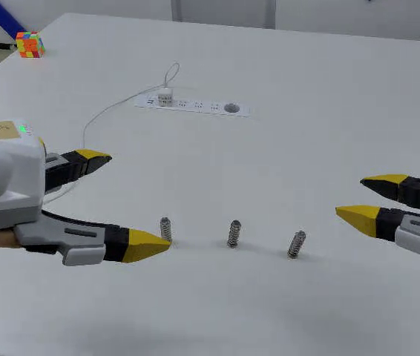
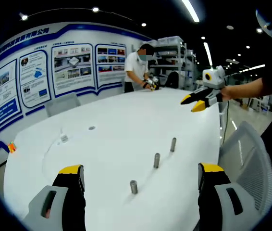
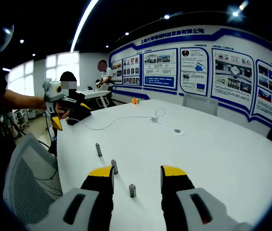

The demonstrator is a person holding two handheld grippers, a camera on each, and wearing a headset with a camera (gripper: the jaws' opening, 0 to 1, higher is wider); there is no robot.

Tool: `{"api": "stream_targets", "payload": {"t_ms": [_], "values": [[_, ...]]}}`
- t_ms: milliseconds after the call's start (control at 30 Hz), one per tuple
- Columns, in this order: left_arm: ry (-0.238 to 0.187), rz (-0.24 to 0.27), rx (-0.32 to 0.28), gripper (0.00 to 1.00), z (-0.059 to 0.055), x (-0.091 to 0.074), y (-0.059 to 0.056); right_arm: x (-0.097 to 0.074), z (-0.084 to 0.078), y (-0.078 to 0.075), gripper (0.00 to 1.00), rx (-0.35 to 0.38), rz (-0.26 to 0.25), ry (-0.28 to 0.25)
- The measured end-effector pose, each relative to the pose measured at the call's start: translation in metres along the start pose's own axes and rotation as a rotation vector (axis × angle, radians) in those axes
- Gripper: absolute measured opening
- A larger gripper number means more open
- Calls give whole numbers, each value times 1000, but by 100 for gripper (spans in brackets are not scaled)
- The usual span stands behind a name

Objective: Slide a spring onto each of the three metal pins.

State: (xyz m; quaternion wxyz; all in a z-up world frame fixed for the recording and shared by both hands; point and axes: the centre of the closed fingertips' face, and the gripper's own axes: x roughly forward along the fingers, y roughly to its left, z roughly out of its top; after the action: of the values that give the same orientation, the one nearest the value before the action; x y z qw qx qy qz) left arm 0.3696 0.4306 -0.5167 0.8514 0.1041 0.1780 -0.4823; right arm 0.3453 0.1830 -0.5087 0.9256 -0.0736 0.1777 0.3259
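Observation:
Three short upright pins stand in a row on the white table, each with a coiled spring around it: the left pin, the middle pin and the right pin. My left gripper hovers just left of the row, open wide, its near yellow tip close to the left pin. My right gripper is open to the right of the row, apart from it. The left gripper view has the row ahead between my open left gripper. My open right gripper frames the nearest pin.
A white power strip with a plugged cable lies farther back on the table. A coloured cube sits at the far left corner. A mesh chair stands by the table edge. A person stands in the background.

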Motion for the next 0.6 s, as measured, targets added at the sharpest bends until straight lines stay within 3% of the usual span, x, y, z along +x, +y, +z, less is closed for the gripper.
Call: {"api": "stream_targets", "payload": {"t_ms": [100, 167, 433, 600], "values": [[-16, 15, -12, 100, 1, -1, 2, -3, -1, -2, 42, -3, 7, -2], [-21, -3, -33, 100, 1, -1, -1, -4, 1, -3, 44, -2, 17, -8], [19, 12, -24, 100, -6, 0, 3, -5, 3, 0, 56, -22, 58, -4], [8, 16, -47, 100, -2, -4, 6, -3, 1, 3, 66, -14, 78, 12]]}}
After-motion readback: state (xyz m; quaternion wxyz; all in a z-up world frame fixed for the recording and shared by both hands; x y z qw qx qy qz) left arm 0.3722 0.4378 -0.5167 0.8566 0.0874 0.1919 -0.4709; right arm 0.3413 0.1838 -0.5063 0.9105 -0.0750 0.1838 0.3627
